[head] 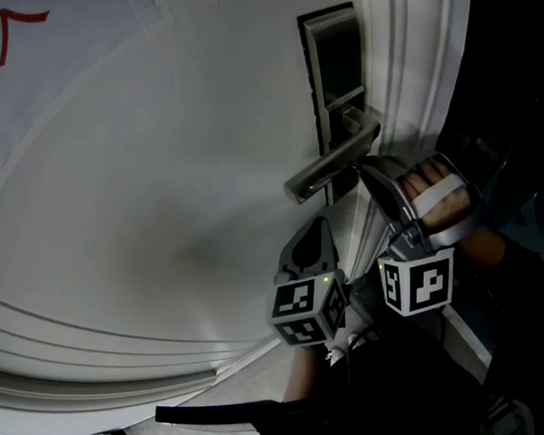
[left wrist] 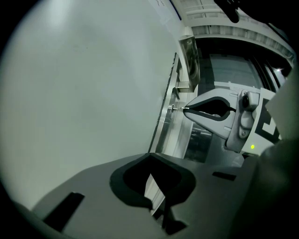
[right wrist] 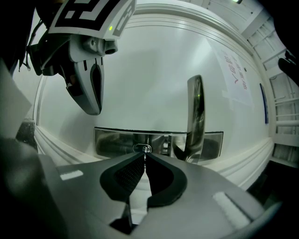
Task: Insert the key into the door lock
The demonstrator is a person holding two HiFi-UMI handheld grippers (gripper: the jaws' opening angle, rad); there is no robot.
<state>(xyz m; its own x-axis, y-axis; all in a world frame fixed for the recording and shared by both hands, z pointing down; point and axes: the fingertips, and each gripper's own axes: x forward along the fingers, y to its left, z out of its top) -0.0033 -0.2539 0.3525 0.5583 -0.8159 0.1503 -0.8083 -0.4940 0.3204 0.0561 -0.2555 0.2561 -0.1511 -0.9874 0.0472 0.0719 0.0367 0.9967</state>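
A white door [head: 157,173] fills most of the head view. A sheet with red strokes [head: 18,44] is stuck at the upper left of the frame, and raised mouldings curve along the bottom. Right of centre near the top, a dark metal lock plate [head: 335,77] sits close to the door's edge. Its lever handle [head: 332,169] juts toward the lower left and crosses just above the tips of the right gripper [head: 363,168]. That gripper comes up from the lower right, held in a hand [head: 443,207] under a pale strap. In the right gripper view the handle stands upright to the right of centre, beside the jaw tips and clear of them. The jaws are pressed together on a thin metal key [right wrist: 145,155], whose tip meets the round keyhole [right wrist: 142,149] in the plate straight ahead. How far the key sits inside cannot be told. The left gripper [head: 321,225] is at the lower centre of the head view, just left of the right one, and points at bare door face below the handle. In its own view its jaws meet tip to tip with nothing between them. The right gripper shows across the right half of that view, with the key reaching the plate. In the right gripper view, the left gripper hangs at the upper left, apart from the plate.
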